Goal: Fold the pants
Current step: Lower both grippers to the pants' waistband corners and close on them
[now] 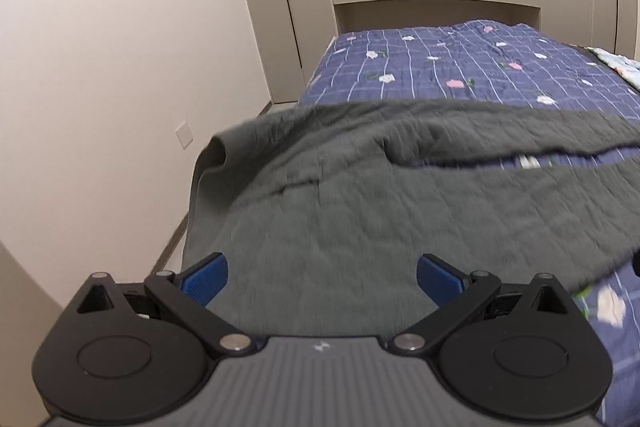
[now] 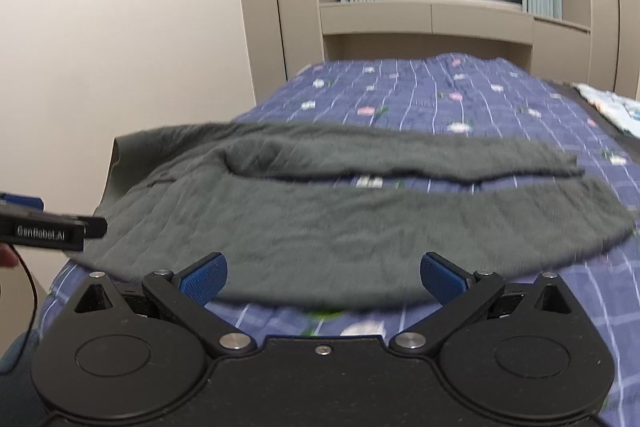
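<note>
Dark grey pants (image 2: 304,223) lie spread across the near end of a bed (image 2: 460,99) covered in a blue checked floral quilt. Their long axis runs crosswise, left to right: the waist end hangs over the bed's left edge, and both legs point right, lying side by side with a narrow strip of quilt between them. The left tool (image 1: 322,279) hovers over the waist part, its blue pads wide apart and holding nothing. The right tool (image 2: 324,279) is likewise released, above the nearer leg's edge.
</note>
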A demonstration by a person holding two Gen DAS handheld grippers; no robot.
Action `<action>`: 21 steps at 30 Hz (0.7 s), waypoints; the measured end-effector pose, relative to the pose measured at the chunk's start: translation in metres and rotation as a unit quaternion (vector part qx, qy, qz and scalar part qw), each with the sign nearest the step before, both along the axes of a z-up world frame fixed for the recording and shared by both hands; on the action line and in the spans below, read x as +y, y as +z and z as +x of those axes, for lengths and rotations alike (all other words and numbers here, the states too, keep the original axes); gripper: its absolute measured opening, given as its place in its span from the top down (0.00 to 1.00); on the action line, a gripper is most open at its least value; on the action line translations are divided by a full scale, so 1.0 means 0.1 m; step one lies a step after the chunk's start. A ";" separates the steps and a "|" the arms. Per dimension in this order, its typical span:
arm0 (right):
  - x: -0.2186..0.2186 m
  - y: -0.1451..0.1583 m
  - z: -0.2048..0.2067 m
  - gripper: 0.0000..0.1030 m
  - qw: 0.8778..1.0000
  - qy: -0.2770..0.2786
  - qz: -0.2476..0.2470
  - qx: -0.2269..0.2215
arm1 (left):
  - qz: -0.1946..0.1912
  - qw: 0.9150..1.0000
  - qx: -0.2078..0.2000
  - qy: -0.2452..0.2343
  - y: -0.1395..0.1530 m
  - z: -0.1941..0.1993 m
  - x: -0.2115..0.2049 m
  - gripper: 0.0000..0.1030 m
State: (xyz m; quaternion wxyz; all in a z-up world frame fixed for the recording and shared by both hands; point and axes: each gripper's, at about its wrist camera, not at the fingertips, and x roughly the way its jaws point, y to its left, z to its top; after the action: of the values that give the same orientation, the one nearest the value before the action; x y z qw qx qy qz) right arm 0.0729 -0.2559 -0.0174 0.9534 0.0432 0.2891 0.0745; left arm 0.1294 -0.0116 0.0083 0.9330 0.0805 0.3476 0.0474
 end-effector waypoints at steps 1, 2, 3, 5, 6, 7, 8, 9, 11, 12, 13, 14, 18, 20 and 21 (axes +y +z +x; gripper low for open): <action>-0.03 0.00 0.05 0.00 1.000 0.002 -0.002 -0.003 | 0.000 1.000 0.000 0.000 0.01 0.07 0.01 0.00; -0.06 0.01 0.12 0.00 1.000 0.003 -0.005 -0.003 | 0.001 1.000 0.001 0.000 0.02 0.15 0.01 0.00; -0.10 0.01 0.18 0.00 1.000 0.002 -0.007 -0.002 | 0.002 1.000 0.001 0.000 0.03 0.23 0.01 0.00; -0.17 0.02 0.30 0.00 1.000 0.004 -0.005 -0.001 | 0.005 1.000 0.001 0.000 0.03 0.39 0.03 0.00; -0.21 0.02 0.37 0.00 1.000 0.008 -0.004 -0.003 | 0.007 1.000 0.002 0.001 0.02 0.46 0.04 0.00; -0.24 0.02 0.43 0.00 1.000 0.011 -0.005 -0.005 | 0.011 1.000 0.003 0.001 0.01 0.55 0.05 0.00; -0.27 0.02 0.50 0.00 1.000 0.014 -0.007 -0.008 | 0.014 1.000 0.003 0.000 0.01 0.63 0.06 0.00; -0.30 0.02 0.58 0.00 1.000 0.019 -0.008 -0.011 | 0.017 1.000 0.001 -0.001 0.00 0.71 0.07 0.00; -0.35 0.02 0.74 0.00 0.999 0.034 -0.013 -0.020 | 0.026 1.000 -0.007 -0.003 0.01 0.88 0.10 0.00; -0.37 0.02 0.83 0.00 0.999 0.045 -0.017 -0.026 | 0.031 0.999 -0.010 -0.002 0.00 0.97 0.14 0.00; -0.39 0.02 0.92 0.00 0.998 0.053 -0.022 -0.030 | 0.036 0.999 -0.014 -0.002 0.00 1.06 0.17 0.00; -0.40 0.02 1.02 0.00 0.997 0.062 -0.025 -0.031 | 0.040 0.999 -0.016 -0.003 0.00 1.15 0.20 0.00; -0.45 -0.01 1.46 0.00 0.994 0.098 -0.035 -0.019 | 0.075 0.997 -0.027 -0.018 -0.02 1.56 0.34 0.00; -0.45 -0.04 1.69 0.00 0.992 0.115 -0.047 -0.012 | 0.096 0.994 -0.033 -0.028 -0.02 1.74 0.41 0.00; -0.46 -0.05 1.80 0.00 0.991 0.121 -0.050 -0.008 | 0.103 0.993 -0.035 -0.034 -0.02 1.83 0.44 0.00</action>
State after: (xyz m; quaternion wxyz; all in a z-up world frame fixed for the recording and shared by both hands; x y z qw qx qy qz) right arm 0.2533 -0.3018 -0.0228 0.9406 -0.0404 0.2877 0.1756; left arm 0.3127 0.0319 0.0067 0.9323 0.1867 0.3051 0.0537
